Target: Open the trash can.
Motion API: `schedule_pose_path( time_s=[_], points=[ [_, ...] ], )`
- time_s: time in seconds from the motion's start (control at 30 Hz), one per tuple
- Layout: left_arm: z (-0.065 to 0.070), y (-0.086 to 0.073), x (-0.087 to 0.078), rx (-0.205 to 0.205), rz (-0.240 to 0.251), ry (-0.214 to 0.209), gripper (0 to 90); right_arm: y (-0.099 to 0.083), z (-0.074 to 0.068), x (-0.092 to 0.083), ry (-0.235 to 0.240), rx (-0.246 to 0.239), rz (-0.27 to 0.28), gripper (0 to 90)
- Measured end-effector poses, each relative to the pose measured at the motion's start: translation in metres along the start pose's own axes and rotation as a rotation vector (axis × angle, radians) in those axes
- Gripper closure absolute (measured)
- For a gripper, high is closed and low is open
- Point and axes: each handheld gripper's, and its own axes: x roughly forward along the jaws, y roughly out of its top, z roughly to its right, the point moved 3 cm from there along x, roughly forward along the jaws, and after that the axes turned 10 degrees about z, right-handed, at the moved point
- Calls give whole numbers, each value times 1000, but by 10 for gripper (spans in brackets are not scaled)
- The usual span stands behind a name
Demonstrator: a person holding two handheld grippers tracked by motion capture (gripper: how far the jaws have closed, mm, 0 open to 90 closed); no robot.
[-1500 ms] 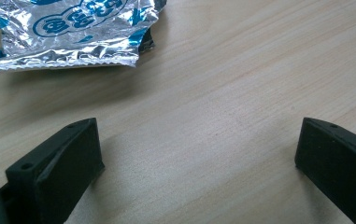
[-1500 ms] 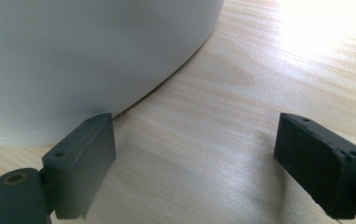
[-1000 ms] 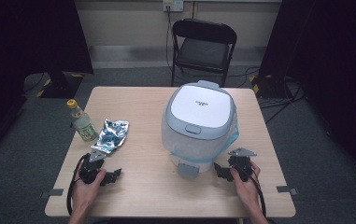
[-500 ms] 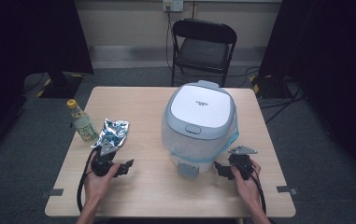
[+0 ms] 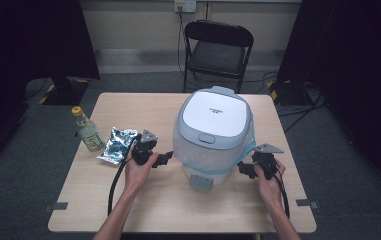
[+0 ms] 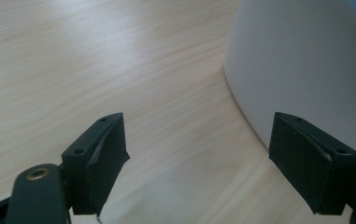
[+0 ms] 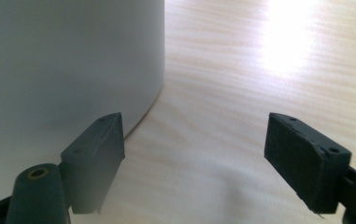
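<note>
Two grippers, both near edge. Left gripper (image 5: 164,159): jaws wide, nothing between them, tips just beside the left wall of the one rice cooker (image 5: 213,131). Right gripper (image 5: 244,169): jaws wide, empty, just been narrowing slightly, close by the cooker's right wall. Cooker sits mid-table (image 5: 178,210), lid down. Left side: one foil pouch (image 5: 117,145), one bottle (image 5: 89,131). Far: one folding chair (image 5: 218,47). Since earlier: left gripper moved right, from near the pouch toward the cooker.
</note>
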Motion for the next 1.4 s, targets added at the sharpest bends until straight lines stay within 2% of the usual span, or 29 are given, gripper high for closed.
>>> schedule_pose_path(
  time_s=[0.07, 0.1, 0.13, 0.23, 0.27, 0.3, 0.37, 0.4, 0.43, 0.47, 0.5, 0.57, 0.7, 0.73, 0.8, 0.83, 0.87, 0.9, 0.93, 0.97, 1.03, 1.1, 1.2, 1.23, 1.27, 1.3, 1.37, 1.4],
  points=[
    [-1, 3, 5, 12, 3, 8, 189, 2, 1, 1, -1, -7, 4, 191],
    [-1, 5, 9, 10, 35, 11, 190, 4, 1, 4, -5, 1, 14, 192],
    [-1, 7, 18, -18, 38, -10, 190, 7, 1, 6, -2, -1, 12, 197],
    [1, 8, 25, -7, 42, -27, 184, 9, 3, 9, -16, -3, 24, 208],
    [6, 10, 27, -17, 64, -58, 184, 12, 3, 11, -28, 19, 43, 255],
    [6, 10, 27, -17, 64, -58, 223, 12, 3, 11, -28, 19, 43, 255],
    [9, 10, 26, -2, 64, -49, 269, 13, 3, 11, -19, 14, 51, 289],
    [12, 10, 24, -2, 66, -65, 313, 15, 2, 11, 0, 18, 44, 356],
    [12, 10, 24, -2, 66, -65, 367, 15, 2, 11, 0, 18, 44, 356],
    [14, 9, 21, 2, 66, -78, 367, 15, 2, 11, 4, 18, 43, 368],
    [17, 8, 18, 1, 74, -78, 414, 16, 1, 12, 1, 22, 46, 392],
    [19, 5, 13, 0, 82, -73, 429, 15, 0, 12, 16, 25, 54, 416],
    [20, 2, 7, 2, 84, -100, 481, 15, -1, 16, 33, 50, 68, 446],
    [21, 1, 5, -6, 83, -125, 517, 16, -2, 19, 44, 40, 75, 473],
    [21, -2, 1, -24, 78, -136, 519, 16, -3, 20, 46, 35, 78, 480],
    [22, -3, -2, -41, 77, -137, 519, 18, -5, 23, 67, 38, 74, 523],
    [22, -5, -5, -43, 75, -150, 519, 18, -5, 23, 67, 38, 74, 523],
    [20, -8, -10, -58, 74, -161, 503, 20, -7, 25, 68, 30, 73, 530],
    [19, -9, -13, -80, 82, -169, 440, 22, -10, 27, 67, 4, 70, 542],
    [17, -9, -16, -101, 87, -165, 401, 23, -11, 28, 66, -4, 69, 552],
    [16, -8, -18, -67, 78, -107, 335, 25, -15, 31, 72, -6, 69, 546],
    [11, -5, -14, -53, 64, -64, 342, 25, -18, 31, 82, -9, 68, 526],
    [4, -3, -8, -42, 58, -30, 347, 24, -22, 30, 111, 13, 63, 521],
    [3, -3, -7, -47, 62, -36, 384, 23, -24, 30, 116, 3, 64, 545],
    [2, -4, -6, -53, 62, -49, 384, 23, -24, 30, 116, 3, 64, 545],
    [2, -5, -7, -59, 70, -73, 419, 24, -25, 30, 115, -2, 71, 590],
    [5, -5, -9, -34, 76, -79, 507, 24, -28, 30, 117, -8, 75, 643],
    [5, -5, -9, -34, 76, -79, 521, 24, -28, 30, 117, -8, 75, 643]
  ],
)
